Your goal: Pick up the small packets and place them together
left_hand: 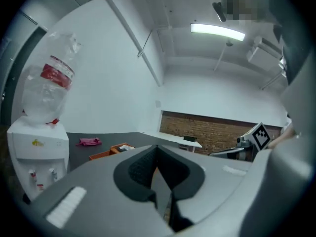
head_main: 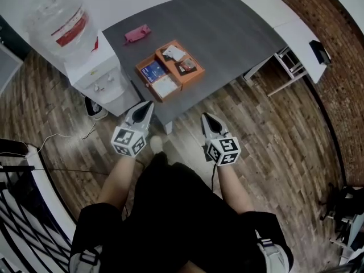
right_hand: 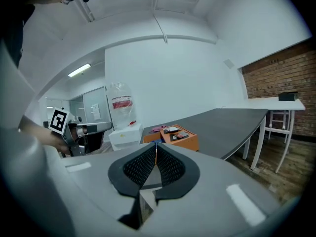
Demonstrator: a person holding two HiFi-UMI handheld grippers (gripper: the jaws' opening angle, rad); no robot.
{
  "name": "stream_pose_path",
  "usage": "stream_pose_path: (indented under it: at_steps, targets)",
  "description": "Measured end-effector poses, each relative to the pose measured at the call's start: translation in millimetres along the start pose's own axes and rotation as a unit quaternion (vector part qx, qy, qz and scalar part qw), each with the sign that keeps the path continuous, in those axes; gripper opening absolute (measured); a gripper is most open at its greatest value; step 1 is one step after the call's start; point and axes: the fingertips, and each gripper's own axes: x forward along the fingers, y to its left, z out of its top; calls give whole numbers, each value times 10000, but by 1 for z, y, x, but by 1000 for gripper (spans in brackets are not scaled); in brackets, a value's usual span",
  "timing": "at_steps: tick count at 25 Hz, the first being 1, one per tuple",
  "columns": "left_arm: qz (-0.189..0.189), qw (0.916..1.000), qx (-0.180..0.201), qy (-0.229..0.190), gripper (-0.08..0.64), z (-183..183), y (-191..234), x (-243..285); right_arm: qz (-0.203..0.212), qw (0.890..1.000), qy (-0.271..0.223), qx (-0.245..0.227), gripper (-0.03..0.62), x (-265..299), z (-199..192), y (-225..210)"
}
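Observation:
An orange tray [head_main: 170,67] sits near the front edge of the dark grey table [head_main: 227,33]. It holds small packets: a blue one [head_main: 152,70], a white one [head_main: 164,87], another white one [head_main: 173,53] and a dark one [head_main: 187,67]. Both grippers hang in front of the table, short of it, over the wooden floor. My left gripper [head_main: 149,104] is shut with nothing in it, and so is my right gripper [head_main: 205,117]. The left gripper view shows the shut jaws [left_hand: 157,149] with the tray [left_hand: 111,150] beyond them. The right gripper view shows its shut jaws [right_hand: 156,145] and the tray [right_hand: 175,135] ahead.
A pink object [head_main: 137,33] lies on the table behind the tray. A white water dispenser [head_main: 99,75] with a bottle [head_main: 60,24] stands left of the table. A white table [head_main: 296,36] and a brick wall [head_main: 335,16] are to the right.

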Motion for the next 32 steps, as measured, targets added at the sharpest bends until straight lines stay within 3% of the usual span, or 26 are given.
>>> stream_pose_path:
  at_steps: [6, 14, 22, 28, 32]
  targets:
    - [266, 9991, 269, -175, 0, 12, -14, -43, 75, 9994, -333, 39, 3, -29, -3, 5]
    - [504, 9977, -273, -369, 0, 8, 9, -78, -380, 9982, -453, 17, 3, -48, 7, 0]
    - [694, 9955, -43, -646, -1, 31, 38, -126, -624, 9957, -673, 80, 2, -38, 7, 25]
    - [632, 9889, -681, -1158, 0, 49, 58, -148, -757, 9940, -771, 170, 2, -33, 13, 38]
    - [585, 9904, -337, -1209, 0, 55, 55, -149, -645, 9945, -826, 0, 2, -27, 23, 47]
